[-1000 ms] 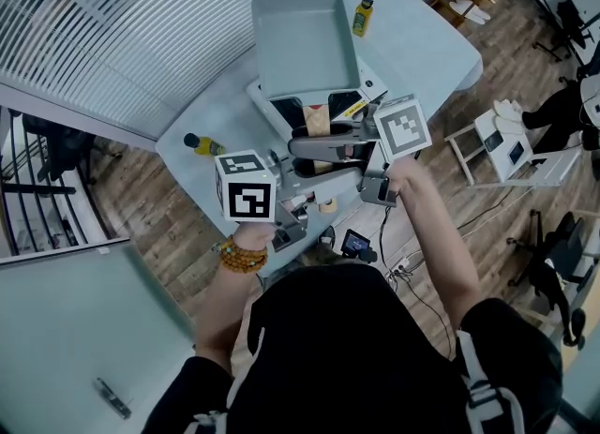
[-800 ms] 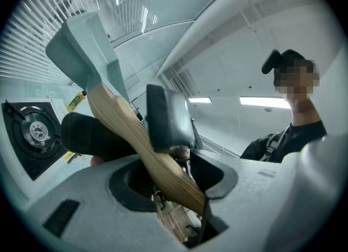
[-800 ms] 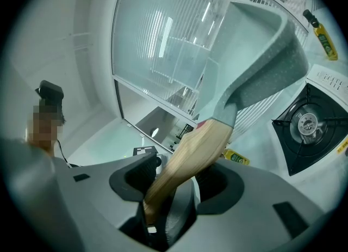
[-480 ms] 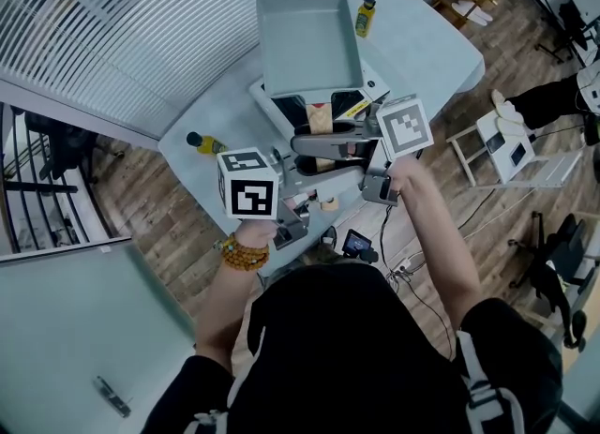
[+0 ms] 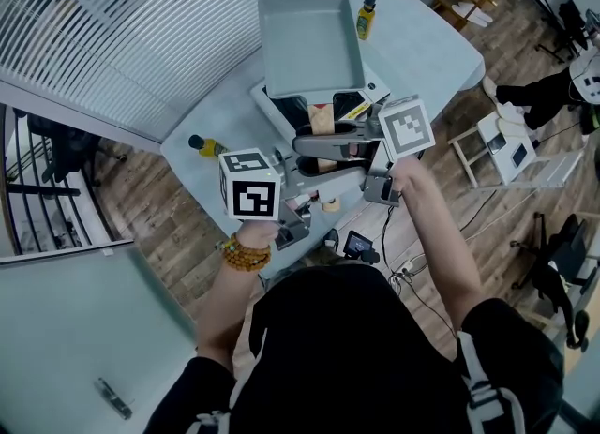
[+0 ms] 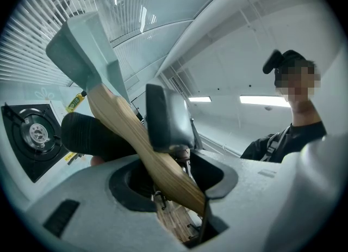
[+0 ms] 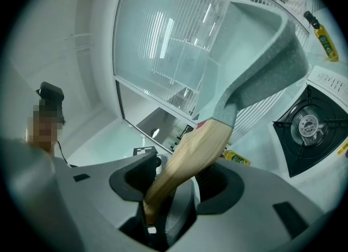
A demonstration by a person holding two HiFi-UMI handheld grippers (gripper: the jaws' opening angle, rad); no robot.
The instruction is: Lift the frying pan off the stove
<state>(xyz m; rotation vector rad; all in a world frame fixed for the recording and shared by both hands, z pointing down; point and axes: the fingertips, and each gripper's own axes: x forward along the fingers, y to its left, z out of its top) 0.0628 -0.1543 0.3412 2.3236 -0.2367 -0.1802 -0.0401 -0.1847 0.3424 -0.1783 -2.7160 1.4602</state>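
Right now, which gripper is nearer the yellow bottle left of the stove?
Left. The left gripper grips the pan handle on the side toward the yellow bottle; the right gripper grips it on the far side.

I count one frying pan, one stove, two yellow bottles, one table, and two grippers: my left gripper and my right gripper.
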